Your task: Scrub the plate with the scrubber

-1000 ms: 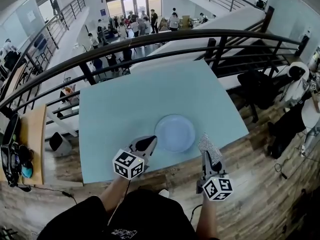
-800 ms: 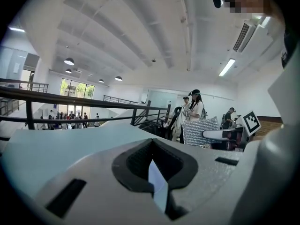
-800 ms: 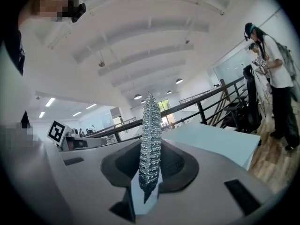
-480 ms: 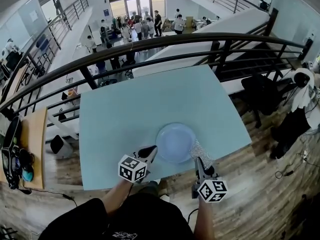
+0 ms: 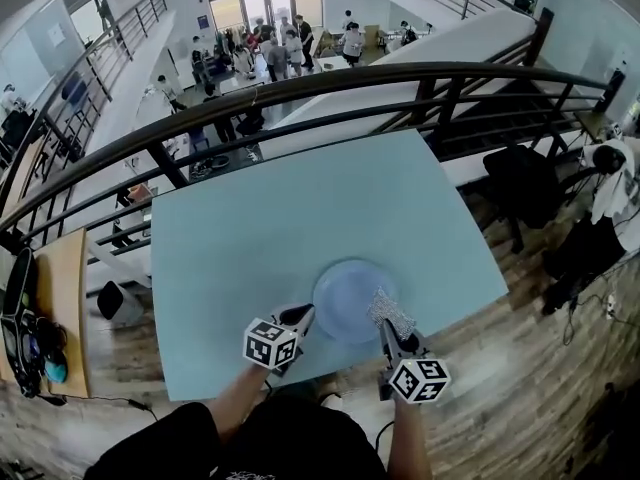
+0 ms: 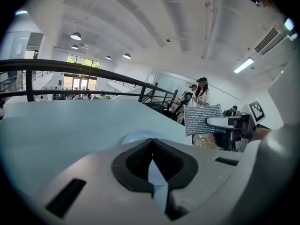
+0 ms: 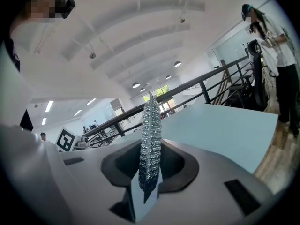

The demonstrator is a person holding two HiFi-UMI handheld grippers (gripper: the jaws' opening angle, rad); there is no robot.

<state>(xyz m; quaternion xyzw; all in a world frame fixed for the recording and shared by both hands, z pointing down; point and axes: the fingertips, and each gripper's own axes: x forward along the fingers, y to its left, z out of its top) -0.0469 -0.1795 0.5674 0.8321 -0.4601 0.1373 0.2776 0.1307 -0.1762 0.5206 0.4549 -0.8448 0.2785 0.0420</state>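
Pinching a glittery flat scrubber [image 5: 391, 312], right hand-held gripper [image 5: 387, 330] above round plate [image 5: 343, 296]; left hand-held gripper [image 5: 299, 317] closed, seemingly empty.

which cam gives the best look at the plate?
Head view: the whole plate shows from above, with the scrubber at its right edge. Left gripper view catches only a sliver of it beyond the jaws. Right gripper view doesn't show it.

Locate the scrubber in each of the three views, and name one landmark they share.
Head view: scrubber low, right of centre, at the plate's right rim, held in the right gripper.
Left gripper view: scrubber right of centre, seen face-on.
Right gripper view: scrubber at centre, edge-on between the jaws.
Shared landmark: the light-blue table.
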